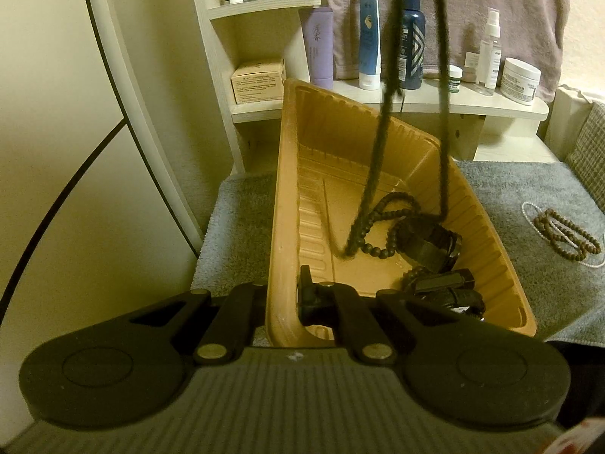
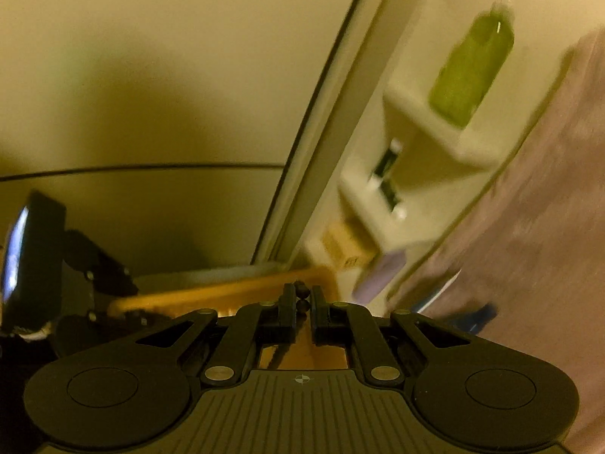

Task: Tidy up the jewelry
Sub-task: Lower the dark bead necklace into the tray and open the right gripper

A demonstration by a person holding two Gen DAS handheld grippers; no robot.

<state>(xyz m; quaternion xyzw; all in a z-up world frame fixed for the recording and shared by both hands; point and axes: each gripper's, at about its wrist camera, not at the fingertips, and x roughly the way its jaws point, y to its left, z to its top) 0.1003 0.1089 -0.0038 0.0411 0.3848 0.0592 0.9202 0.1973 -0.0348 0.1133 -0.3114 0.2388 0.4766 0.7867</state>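
My left gripper (image 1: 281, 299) is shut on the near left rim of a tan plastic tray (image 1: 287, 174) and holds it tilted on a grey towel. Inside the tray lie a dark bead bracelet (image 1: 382, 223), a black watch (image 1: 431, 242) and other dark pieces (image 1: 450, 287). A long dark bead necklace (image 1: 382, 140) hangs from above, its lower end dipping into the tray. My right gripper (image 2: 301, 299) is above the tray (image 2: 234, 291), shut on the dark beads (image 2: 301, 296) of that necklace. A brown bead bracelet (image 1: 567, 234) lies on the towel at right.
A white shelf unit (image 1: 264, 106) with tubes, bottles and jars stands behind the tray. A pale pink cloth (image 1: 491, 7) hangs behind it. A white thin chain (image 1: 529, 212) lies by the brown beads. The wall is at left.
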